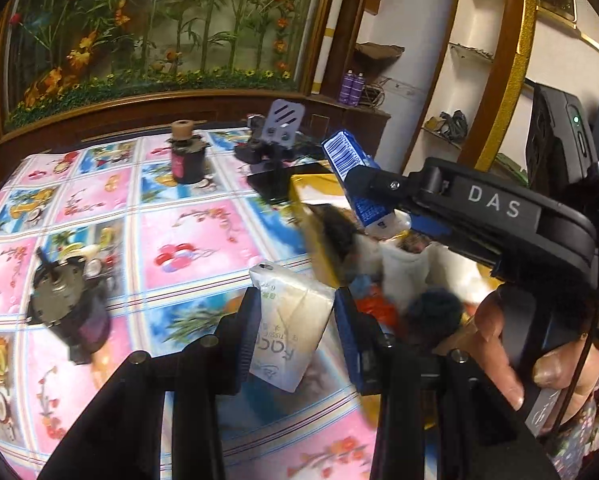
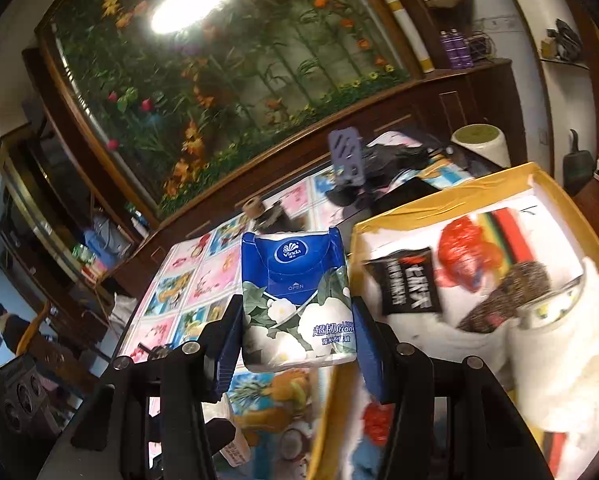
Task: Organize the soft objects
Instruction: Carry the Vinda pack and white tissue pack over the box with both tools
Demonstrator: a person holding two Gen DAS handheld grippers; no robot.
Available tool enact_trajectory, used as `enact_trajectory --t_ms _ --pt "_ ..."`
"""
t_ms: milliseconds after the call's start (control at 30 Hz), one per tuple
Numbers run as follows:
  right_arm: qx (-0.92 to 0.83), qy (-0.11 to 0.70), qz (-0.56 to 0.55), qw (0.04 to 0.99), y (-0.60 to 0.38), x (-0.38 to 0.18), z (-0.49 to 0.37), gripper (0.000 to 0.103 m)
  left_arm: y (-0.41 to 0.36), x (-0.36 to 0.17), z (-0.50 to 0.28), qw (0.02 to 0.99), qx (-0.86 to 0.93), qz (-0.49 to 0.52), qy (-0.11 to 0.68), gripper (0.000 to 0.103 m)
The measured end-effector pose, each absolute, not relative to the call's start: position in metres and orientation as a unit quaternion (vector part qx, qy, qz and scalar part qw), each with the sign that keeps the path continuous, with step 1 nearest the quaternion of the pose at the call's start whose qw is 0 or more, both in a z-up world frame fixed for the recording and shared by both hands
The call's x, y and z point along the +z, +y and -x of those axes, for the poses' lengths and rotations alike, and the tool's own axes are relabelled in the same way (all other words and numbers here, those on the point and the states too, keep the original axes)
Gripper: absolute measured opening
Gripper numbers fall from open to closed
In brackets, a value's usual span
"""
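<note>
The blue Vinda tissue pack (image 2: pixel 297 300) sits upright, pinched between the right gripper (image 2: pixel 295 344) fingers, mid-frame, just left of the yellow box (image 2: pixel 419 204) rim. So the drop looks like a short hop rightward. The left gripper (image 1: pixel 295 332) is clamped on a white tissue pack (image 1: pixel 289 320) at lower centre, box (image 1: pixel 303 200) to its right too.

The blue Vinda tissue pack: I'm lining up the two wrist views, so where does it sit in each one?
Left wrist view: the blue Vinda tissue pack is right of centre, barcode end up, clamped by the right gripper above the yellow box.
Right wrist view: it fills the centre, logo side facing the camera, between the jaws.
Shared landmark: the grey slotted phone stand at the table's far edge.
</note>
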State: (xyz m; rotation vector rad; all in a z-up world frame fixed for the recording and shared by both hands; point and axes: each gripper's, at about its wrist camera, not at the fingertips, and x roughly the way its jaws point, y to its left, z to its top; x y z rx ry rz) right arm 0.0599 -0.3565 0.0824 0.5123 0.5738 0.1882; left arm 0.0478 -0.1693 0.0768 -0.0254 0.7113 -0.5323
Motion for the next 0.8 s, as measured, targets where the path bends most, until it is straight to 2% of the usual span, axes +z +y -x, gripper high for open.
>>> enact_trajectory --t_ms 367,800 --pt "-0.019 0.263 -0.262 0.928 -0.438 0.086 -0.044 0.055 -0.256 0.073 -0.043 0.893 -0.286 -0.02 0.346 0.036" --pt "-0.107 0.323 -0.229 0.912 -0.473 0.07 -0.05 0.055 -0.306 0.052 -0.014 0.911 -0.262 -0.135 0.288 0.036"
